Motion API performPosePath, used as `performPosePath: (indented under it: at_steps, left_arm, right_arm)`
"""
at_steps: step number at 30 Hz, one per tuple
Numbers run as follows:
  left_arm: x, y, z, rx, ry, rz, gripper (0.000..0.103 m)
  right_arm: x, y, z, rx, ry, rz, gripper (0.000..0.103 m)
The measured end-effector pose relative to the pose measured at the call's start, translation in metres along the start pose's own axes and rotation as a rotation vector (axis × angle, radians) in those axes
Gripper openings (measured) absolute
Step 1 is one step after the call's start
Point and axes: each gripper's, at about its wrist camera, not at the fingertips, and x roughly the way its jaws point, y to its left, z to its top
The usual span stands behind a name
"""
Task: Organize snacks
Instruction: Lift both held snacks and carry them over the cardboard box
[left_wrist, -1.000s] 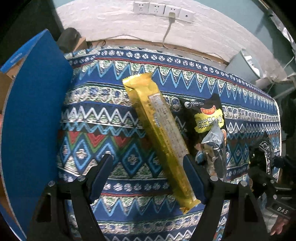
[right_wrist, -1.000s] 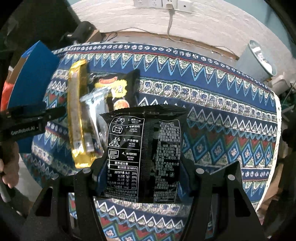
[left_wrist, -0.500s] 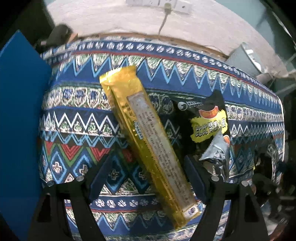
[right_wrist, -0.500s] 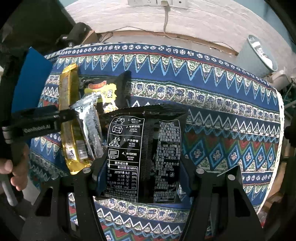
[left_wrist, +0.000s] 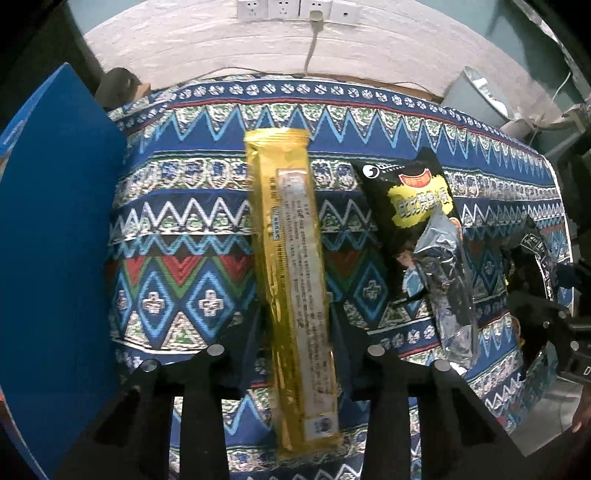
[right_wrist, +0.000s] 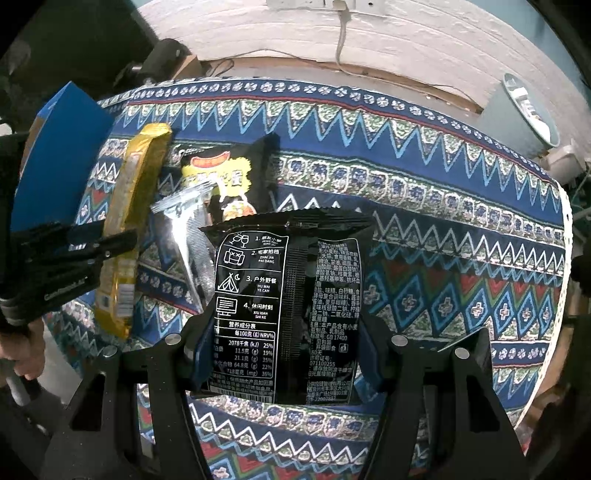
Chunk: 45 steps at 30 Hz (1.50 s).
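A long yellow snack packet (left_wrist: 291, 258) lies lengthwise on the patterned tablecloth (left_wrist: 177, 236). My left gripper (left_wrist: 295, 317) is closing, its fingers pressed against both long edges of the packet's near half. In the right wrist view the same left gripper (right_wrist: 114, 240) clamps the yellow packet (right_wrist: 129, 206). My right gripper (right_wrist: 284, 354) is shut on a black snack bag (right_wrist: 284, 295), held upright with its printed back towards the camera. A black bag with a yellow label (left_wrist: 417, 206) and a silver packet (left_wrist: 447, 288) lie between the two grippers.
A large blue box (left_wrist: 55, 240) stands at the table's left edge. A grey bin (left_wrist: 476, 96) sits on the floor beyond the far right corner. Wall sockets (left_wrist: 295, 11) with a cable are behind the table. A person's hand (right_wrist: 22, 354) holds the left gripper's handle.
My left gripper's fingers have come together from wide apart onto the yellow packet, which now runs straight between them. The right gripper still holds the black bag, unmoved.
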Motion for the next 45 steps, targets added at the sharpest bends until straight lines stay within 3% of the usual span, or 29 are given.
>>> performPosePath:
  at_steps: [15,19,22,32,45]
  left_arm:
    - [0.011,0.002,0.015,0.038,-0.058,0.038,0.04]
    - [0.009,0.003,0.011,0.064,-0.073,0.034,0.029]
    - [0.003,0.0,0.005,0.085,-0.084,0.041,0.028]
    - [-0.033,0.005,-0.021,0.118,-0.126,0.061,0.028]
    - [-0.095,0.011,-0.034,0.101,-0.208,0.031,0.028]
  right_arm:
    - [0.006,0.002,0.002,0.001,0.013,-0.005,0.063]
    - [0.006,0.005,0.005,-0.005,0.009,-0.008,0.063]
    - [0.004,0.01,0.008,-0.014,-0.002,-0.01,0.063]
    - [-0.015,0.026,0.015,-0.049,-0.045,-0.016,0.063]
    - [-0.059,0.057,0.018,-0.097,-0.134,-0.021,0.063]
